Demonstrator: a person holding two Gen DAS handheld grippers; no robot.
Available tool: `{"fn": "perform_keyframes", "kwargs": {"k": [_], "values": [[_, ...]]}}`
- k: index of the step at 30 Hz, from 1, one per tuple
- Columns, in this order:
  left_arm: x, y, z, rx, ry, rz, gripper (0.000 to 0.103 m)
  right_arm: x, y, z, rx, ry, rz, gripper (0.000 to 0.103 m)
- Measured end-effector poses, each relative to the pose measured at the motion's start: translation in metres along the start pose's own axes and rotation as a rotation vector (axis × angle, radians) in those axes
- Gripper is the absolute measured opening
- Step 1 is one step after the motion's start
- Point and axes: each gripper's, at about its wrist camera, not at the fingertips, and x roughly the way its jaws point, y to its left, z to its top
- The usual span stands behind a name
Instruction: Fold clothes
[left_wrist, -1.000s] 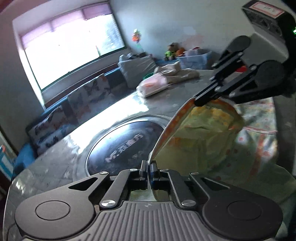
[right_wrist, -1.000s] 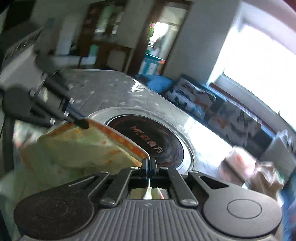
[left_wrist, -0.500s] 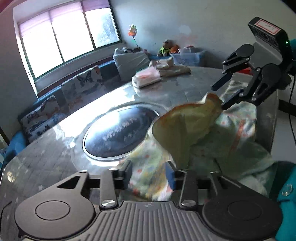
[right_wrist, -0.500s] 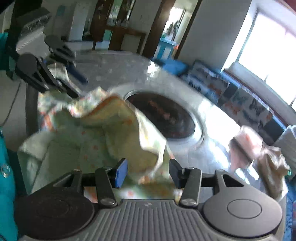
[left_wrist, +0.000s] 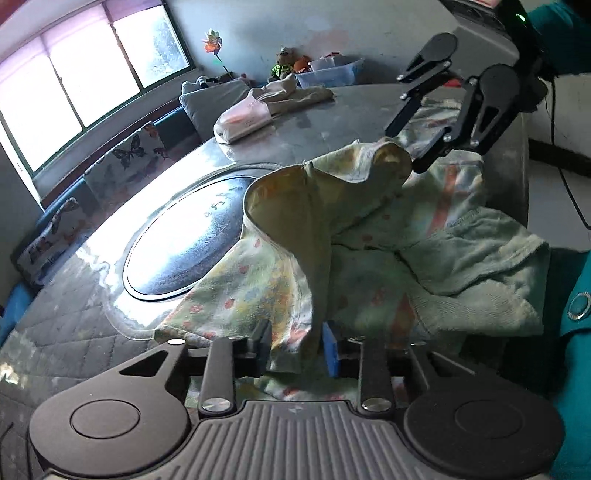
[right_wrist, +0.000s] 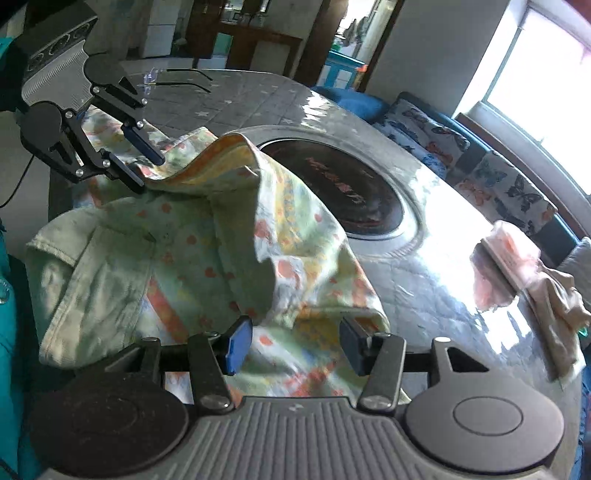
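A pale green and yellow flowered garment (left_wrist: 325, 236) lies crumpled on the grey table, one fold standing up in a hump; it also shows in the right wrist view (right_wrist: 229, 236). My left gripper (left_wrist: 297, 349) is open, its jaws either side of a hanging fold without pinching it. My right gripper (right_wrist: 293, 341) is open over the near edge of the cloth. Each gripper shows in the other's view, the right one (left_wrist: 410, 147) and the left one (right_wrist: 147, 170), both open beside the cloth's raised edge.
A round dark inset plate (left_wrist: 184, 247) sits in the table's middle. A pink packet (left_wrist: 243, 118) and beige folded clothes (left_wrist: 295, 98) lie at the far side. Glasses (right_wrist: 173, 79) lie on the table. A sofa with butterfly cushions (right_wrist: 480, 162) stands beyond.
Both grippers were shut on the garment's orange-trimmed edge, holding it stretched in the air. They have opened and let go, and the cloth has dropped onto the table in a crumpled hump.
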Motion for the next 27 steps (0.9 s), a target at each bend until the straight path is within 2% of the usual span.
{"fn": "perform_keyframes", "kwargs": {"k": [3, 6, 10, 14, 18, 20, 22, 25, 27], "values": [[-0.001, 0.003, 0.001, -0.018, -0.007, 0.009, 0.012, 0.002, -0.002, -0.002, 0.013, 0.011, -0.002, 0.053], [-0.002, 0.006, 0.003, -0.036, -0.013, 0.017, 0.008, 0.007, -0.002, -0.005, -0.003, 0.023, 0.002, 0.052], [-0.007, 0.019, 0.008, -0.080, -0.035, 0.052, 0.007, 0.008, -0.007, -0.005, 0.006, 0.007, -0.009, 0.050], [-0.005, 0.035, 0.014, -0.134, -0.040, 0.077, 0.006, 0.015, -0.003, 0.005, -0.010, -0.037, 0.043, 0.045], [-0.007, 0.051, 0.018, -0.172, -0.046, 0.084, 0.006, 0.021, -0.007, 0.018, 0.018, -0.077, 0.104, 0.019], [-0.008, 0.061, 0.020, -0.202, -0.045, 0.039, 0.006, 0.023, -0.013, 0.027, 0.035, -0.097, 0.107, 0.014], [-0.011, 0.058, 0.020, -0.193, -0.051, -0.005, 0.007, 0.024, -0.020, 0.036, 0.054, -0.108, 0.098, 0.011], [-0.016, 0.052, 0.019, -0.175, -0.059, -0.069, 0.018, 0.029, -0.031, 0.045, 0.080, -0.117, 0.093, 0.010], [-0.014, 0.040, 0.015, -0.142, -0.052, -0.098, 0.035, 0.032, -0.039, 0.051, 0.098, -0.124, 0.090, 0.010]]}}
